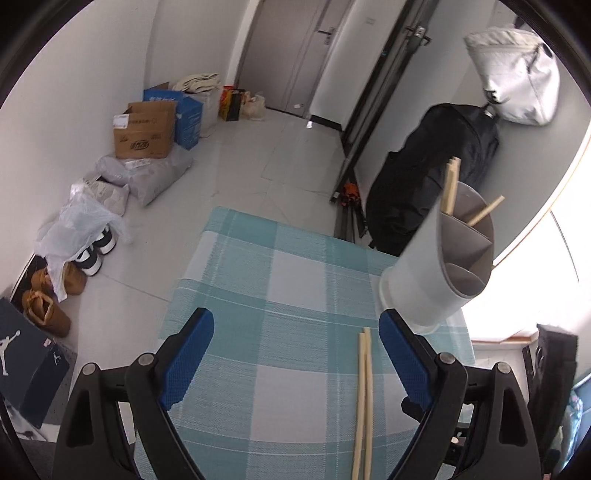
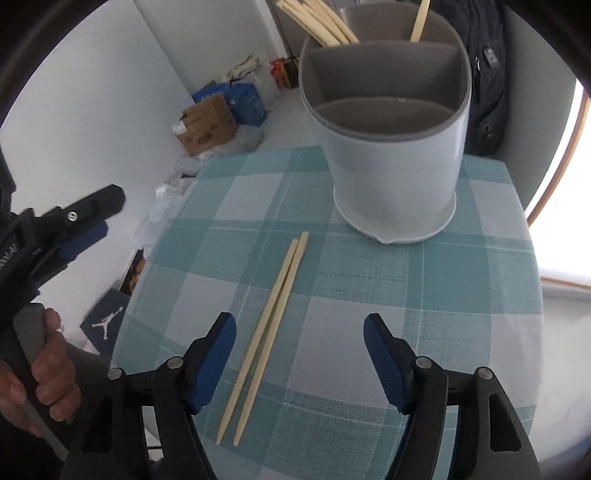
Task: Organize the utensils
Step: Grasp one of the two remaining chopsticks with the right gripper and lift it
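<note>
Two pale wooden chopsticks (image 2: pixel 269 339) lie side by side on the teal checked tablecloth (image 2: pixel 461 295). My right gripper (image 2: pixel 299 332) hovers over them, open, and they pass between its blue pads nearer the left one, untouched. In the left wrist view the chopsticks (image 1: pixel 364 398) lie just inside the right finger of my left gripper (image 1: pixel 295 350), which is open and holds nothing. The white utensil holder (image 2: pixel 391 166) with grey dividers stands at the table's far side. Its back compartment holds several chopsticks (image 2: pixel 317 22).
The left gripper (image 2: pixel 107 218) and the hand (image 2: pixel 48 369) holding it sit off the table's left edge. Cardboard boxes (image 1: pixel 144 129), bags and shoes (image 1: pixel 92 254) line the floor by the wall. A black bag (image 1: pixel 424 184) leans behind the holder (image 1: pixel 443 258).
</note>
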